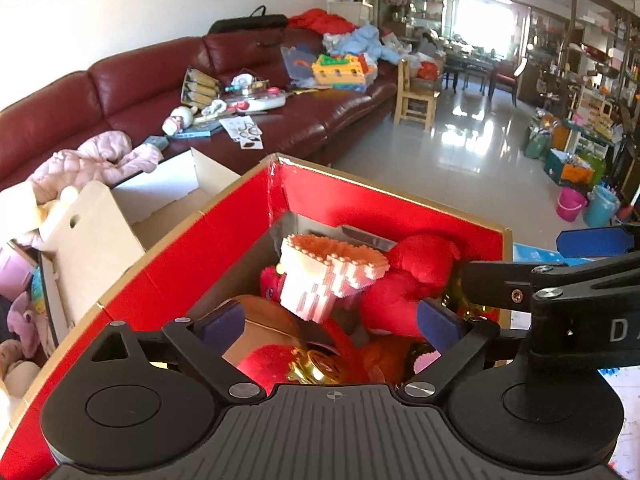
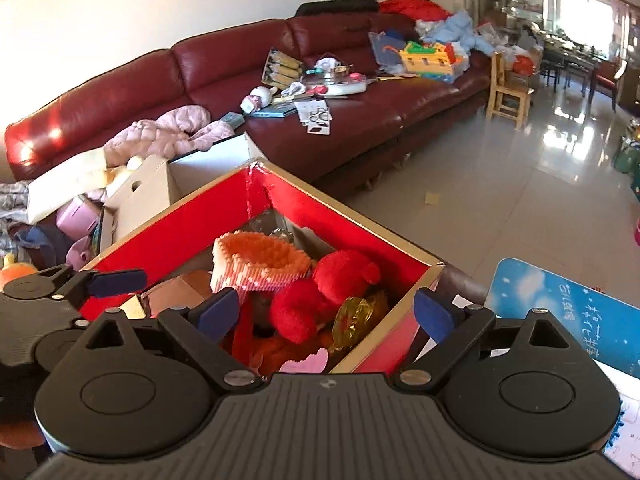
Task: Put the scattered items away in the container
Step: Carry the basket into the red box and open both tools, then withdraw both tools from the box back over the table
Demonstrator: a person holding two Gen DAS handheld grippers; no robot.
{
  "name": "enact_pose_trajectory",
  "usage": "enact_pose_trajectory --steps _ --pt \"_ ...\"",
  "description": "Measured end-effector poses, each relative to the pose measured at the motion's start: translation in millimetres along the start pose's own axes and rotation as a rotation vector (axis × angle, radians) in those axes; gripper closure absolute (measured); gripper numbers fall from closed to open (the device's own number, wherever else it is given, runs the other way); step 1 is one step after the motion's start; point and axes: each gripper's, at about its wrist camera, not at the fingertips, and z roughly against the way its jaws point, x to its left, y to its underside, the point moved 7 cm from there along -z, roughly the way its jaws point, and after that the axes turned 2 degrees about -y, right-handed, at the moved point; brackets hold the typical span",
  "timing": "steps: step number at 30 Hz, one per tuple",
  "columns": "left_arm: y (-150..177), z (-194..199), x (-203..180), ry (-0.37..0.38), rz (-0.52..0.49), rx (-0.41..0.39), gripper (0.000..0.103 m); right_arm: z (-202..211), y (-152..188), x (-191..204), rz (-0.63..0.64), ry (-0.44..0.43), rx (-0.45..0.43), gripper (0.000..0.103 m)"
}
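Note:
A cardboard box with a red inner lining [image 1: 360, 204] [image 2: 288, 200] holds several toys: an orange and white brick-built model [image 1: 328, 272] [image 2: 260, 260], a red plush toy [image 1: 412, 280] [image 2: 332, 292], a gold foil piece [image 2: 356, 320] and a pink cut-out [image 2: 308, 360]. My left gripper [image 1: 332, 322] is open and empty, low over the box's near side. My right gripper [image 2: 326, 314] is open and empty above the box's near right corner. The right gripper's body shows at the right of the left wrist view [image 1: 560, 280]; the left gripper shows at the left of the right wrist view [image 2: 60, 292].
An open white carton [image 1: 132, 216] [image 2: 160, 184] stands left of the box. A dark red sofa [image 1: 120, 88] [image 2: 240, 64] behind holds toys, books and a pink jacket [image 2: 168, 132]. A blue card [image 2: 568, 312] lies right of the box. The tiled floor [image 1: 440, 152] stretches beyond.

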Motion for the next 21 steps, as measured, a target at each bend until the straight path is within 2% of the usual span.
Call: enact_pose_trajectory --steps 10,21 --pt "3.8 7.8 -4.3 -0.002 -0.019 -0.006 0.004 12.3 4.9 -3.2 -0.022 -0.008 0.007 0.008" --pt "14.1 31.5 -32.1 0.025 -0.068 -0.018 0.003 36.9 23.4 -13.3 -0.043 0.012 0.013 0.006"
